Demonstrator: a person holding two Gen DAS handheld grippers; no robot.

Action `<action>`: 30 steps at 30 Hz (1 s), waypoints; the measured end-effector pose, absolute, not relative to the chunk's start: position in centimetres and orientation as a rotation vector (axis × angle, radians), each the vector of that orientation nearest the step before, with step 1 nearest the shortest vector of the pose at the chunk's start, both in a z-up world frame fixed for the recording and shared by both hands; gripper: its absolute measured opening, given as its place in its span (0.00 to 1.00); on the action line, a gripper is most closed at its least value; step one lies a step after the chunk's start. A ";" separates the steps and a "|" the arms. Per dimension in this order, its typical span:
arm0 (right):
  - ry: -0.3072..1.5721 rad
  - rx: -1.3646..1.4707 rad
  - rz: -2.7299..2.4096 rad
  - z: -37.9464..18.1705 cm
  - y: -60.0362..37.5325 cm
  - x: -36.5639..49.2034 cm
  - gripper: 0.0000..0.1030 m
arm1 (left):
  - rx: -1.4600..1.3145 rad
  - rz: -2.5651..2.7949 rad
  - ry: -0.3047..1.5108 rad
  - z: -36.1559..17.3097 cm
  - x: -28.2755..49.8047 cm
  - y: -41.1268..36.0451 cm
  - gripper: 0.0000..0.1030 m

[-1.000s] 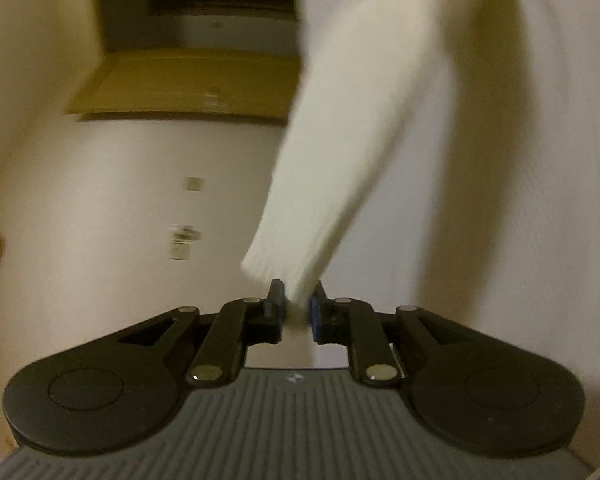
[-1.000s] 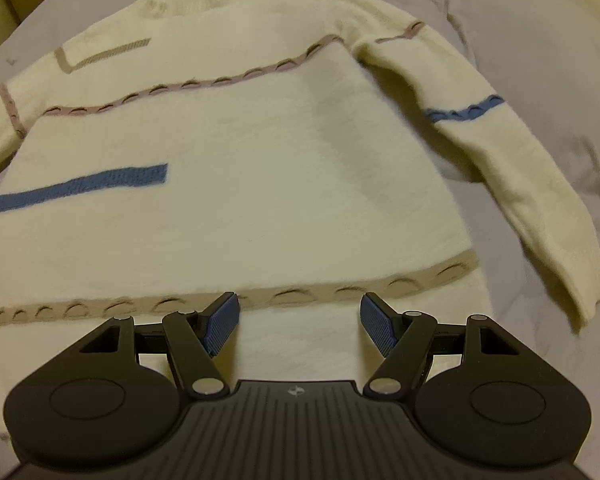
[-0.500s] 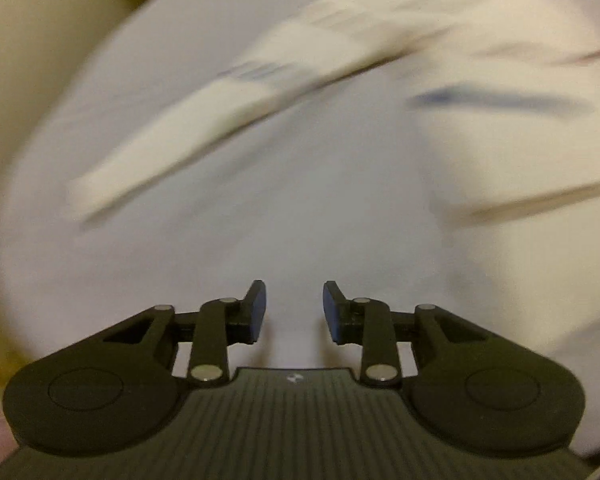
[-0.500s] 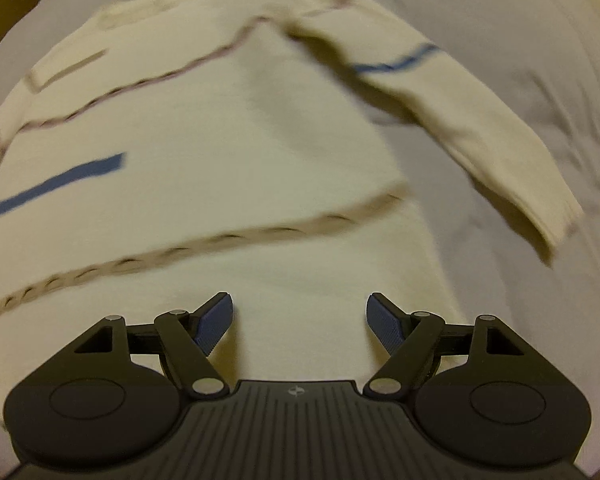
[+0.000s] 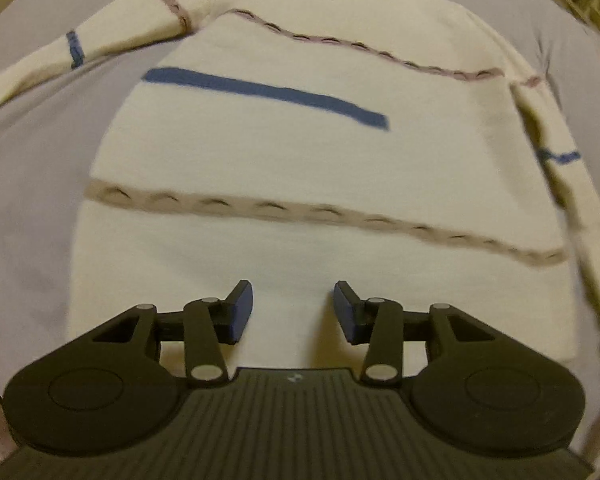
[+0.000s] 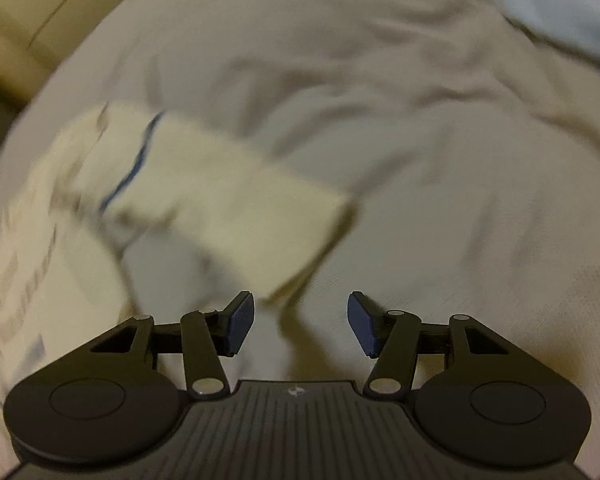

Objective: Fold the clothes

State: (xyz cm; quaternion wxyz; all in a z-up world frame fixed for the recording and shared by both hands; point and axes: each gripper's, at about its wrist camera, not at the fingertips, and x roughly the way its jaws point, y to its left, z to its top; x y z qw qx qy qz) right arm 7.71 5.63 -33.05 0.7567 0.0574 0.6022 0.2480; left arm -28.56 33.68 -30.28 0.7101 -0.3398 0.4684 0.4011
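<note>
Left wrist view: the left gripper (image 5: 293, 308) hangs released, jaws apart and empty, over the hem of the cream sweater (image 5: 284, 160); the sweater lies flat, front up, on the grey sheet (image 5: 32, 184), collar at the far edge.

Right wrist view: the right gripper (image 6: 298, 322) is released too, empty; a blurred sleeve (image 6: 220, 204) lies on the sheet just ahead, cuff near the left finger (image 6: 240, 322).

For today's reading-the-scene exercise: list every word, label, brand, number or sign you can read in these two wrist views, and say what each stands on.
No readable text in either view.
Left gripper: a small pale emblem on its ribbed body, too small to read.
Right gripper: the same kind of emblem, also too small to read.
Cream sweater: only blue and tan stripes, no lettering or tag visible.
Grey bedsheet: plain, and blurred.
</note>
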 end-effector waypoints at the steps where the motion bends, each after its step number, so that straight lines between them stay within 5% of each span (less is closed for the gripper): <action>1: 1.323 0.167 0.544 -33.6 5.3 8.6 0.54 | -0.767 0.897 1.045 -30.3 -27.8 33.3 0.40; 4: 1.351 0.294 0.554 -35.4 4.4 11.2 0.54 | -0.779 0.910 1.067 -30.3 -25.8 32.0 0.40; 6: 1.368 0.378 0.561 -36.5 3.7 13.0 0.31 | -0.770 0.912 1.084 -30.2 -24.7 31.1 0.40; 7: 1.376 0.421 0.563 -37.1 3.4 13.9 0.10 | -0.765 0.915 1.086 -30.0 -24.3 30.8 0.40; 17: 0.870 0.134 0.746 -22.5 2.9 23.4 0.06 | -0.725 0.903 1.096 -28.5 -22.4 30.0 0.40; 23: 0.890 -0.017 0.675 -25.4 5.4 31.1 0.11 | -0.732 0.875 1.144 -29.6 -21.9 29.1 0.40; 25: 0.945 -0.081 0.567 -27.4 6.8 32.2 0.28 | -0.723 0.882 1.148 -29.2 -22.6 29.0 0.42; 27: 0.935 -0.076 0.475 -27.6 6.9 31.4 0.32 | -0.734 0.916 1.148 -28.6 -24.3 29.3 0.45; 30: 0.921 0.055 0.513 -26.8 5.2 27.9 0.52 | -0.774 0.987 1.141 -27.9 -27.5 30.1 0.48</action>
